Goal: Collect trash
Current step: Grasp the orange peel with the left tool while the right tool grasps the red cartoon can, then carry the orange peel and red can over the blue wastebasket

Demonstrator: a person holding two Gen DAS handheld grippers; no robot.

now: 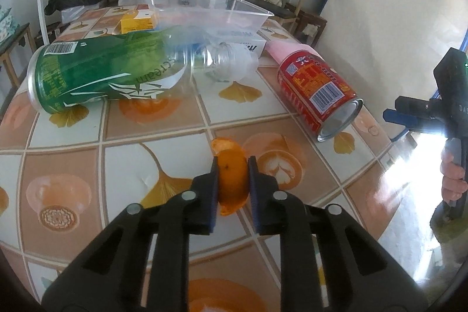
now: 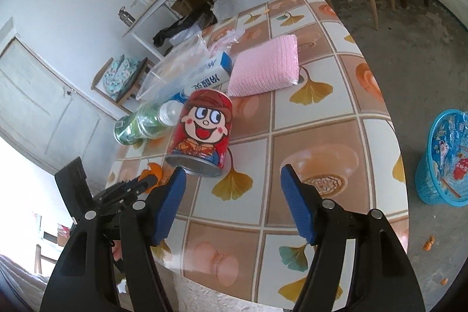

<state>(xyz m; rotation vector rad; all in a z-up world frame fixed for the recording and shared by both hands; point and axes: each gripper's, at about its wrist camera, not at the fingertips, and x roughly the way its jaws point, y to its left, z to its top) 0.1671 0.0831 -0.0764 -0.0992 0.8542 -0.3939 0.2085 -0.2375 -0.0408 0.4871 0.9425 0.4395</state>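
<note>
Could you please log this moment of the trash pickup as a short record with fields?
left gripper: shut on the orange peel, pads pressing both its sides
right gripper: open, nothing between the pads, above the table
red can: lying on its side on the table, not held
green bottle: clear plastic, on its side, cap off
pink sponge: flat on the table beyond the red can
clear tub: at the far end of the table
blue bin: on the floor beside the table, lined, holding wrappers
</note>
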